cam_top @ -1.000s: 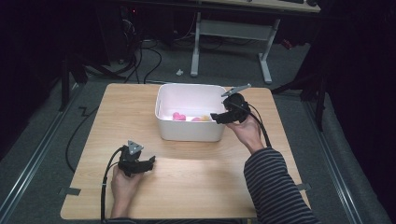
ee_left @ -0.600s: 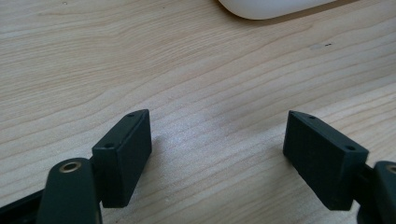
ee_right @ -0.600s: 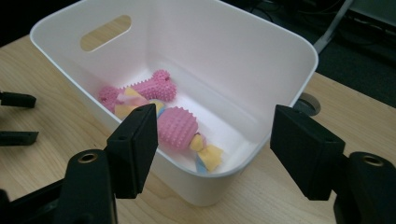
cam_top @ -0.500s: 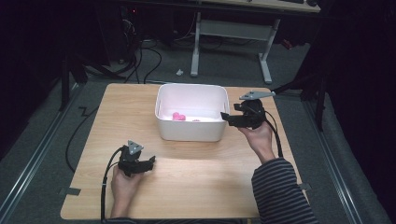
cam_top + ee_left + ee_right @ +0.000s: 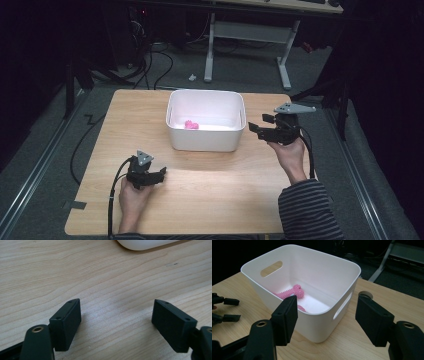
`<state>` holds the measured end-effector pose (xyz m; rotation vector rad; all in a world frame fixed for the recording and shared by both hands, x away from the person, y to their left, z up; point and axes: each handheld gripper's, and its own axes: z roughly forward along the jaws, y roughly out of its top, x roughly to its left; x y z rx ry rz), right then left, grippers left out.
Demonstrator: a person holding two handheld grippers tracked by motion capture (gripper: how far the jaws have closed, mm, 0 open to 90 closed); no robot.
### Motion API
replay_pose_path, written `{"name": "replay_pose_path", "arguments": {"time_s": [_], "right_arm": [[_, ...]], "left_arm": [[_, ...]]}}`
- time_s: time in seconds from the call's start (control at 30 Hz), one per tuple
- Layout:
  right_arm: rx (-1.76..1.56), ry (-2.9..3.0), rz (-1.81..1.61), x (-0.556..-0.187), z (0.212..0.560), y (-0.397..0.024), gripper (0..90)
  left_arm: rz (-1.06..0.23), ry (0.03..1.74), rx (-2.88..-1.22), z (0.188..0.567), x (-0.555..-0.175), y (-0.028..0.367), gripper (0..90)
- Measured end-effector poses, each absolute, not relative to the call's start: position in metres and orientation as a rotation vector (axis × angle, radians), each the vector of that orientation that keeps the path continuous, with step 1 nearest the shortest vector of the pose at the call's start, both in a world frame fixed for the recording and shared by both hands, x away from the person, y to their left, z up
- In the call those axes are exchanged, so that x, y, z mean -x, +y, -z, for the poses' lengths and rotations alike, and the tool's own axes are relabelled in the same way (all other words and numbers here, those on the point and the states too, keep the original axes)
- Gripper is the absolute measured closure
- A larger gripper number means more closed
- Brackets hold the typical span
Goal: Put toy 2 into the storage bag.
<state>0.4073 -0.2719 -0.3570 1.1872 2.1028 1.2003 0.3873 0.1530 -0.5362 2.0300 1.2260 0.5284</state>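
The right gripper [image 5: 260, 126] hangs just beside the right end of the white plastic bin [image 5: 206, 141], above the wooden table [image 5: 220, 195]; its jaws have just been closing, yet they stand apart with nothing between them, the bin's near corner showing through the gap in the right gripper view; inside the bin, on its floor towards the left, lies a pink spiky bone-shaped toy [image 5: 292, 292]; the left gripper [image 5: 159, 176] rests low over the table near its front-left part, well apart from the bin, jaws spread wide over bare wood and holding nothing; a striped sleeve [image 5: 307, 210] covers the right forearm.
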Motion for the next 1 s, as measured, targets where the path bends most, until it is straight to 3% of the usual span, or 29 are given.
{"name": "replay_pose_path", "arguments": {"time_s": [1.0], "right_arm": [[-1.179, 1.956, -1.308, -0.349, 0.35, -0.309, 35.5]], "left_arm": [[-0.529, 1.226, -2.03, 0.536, -0.387, 0.153, 23.8]]}}
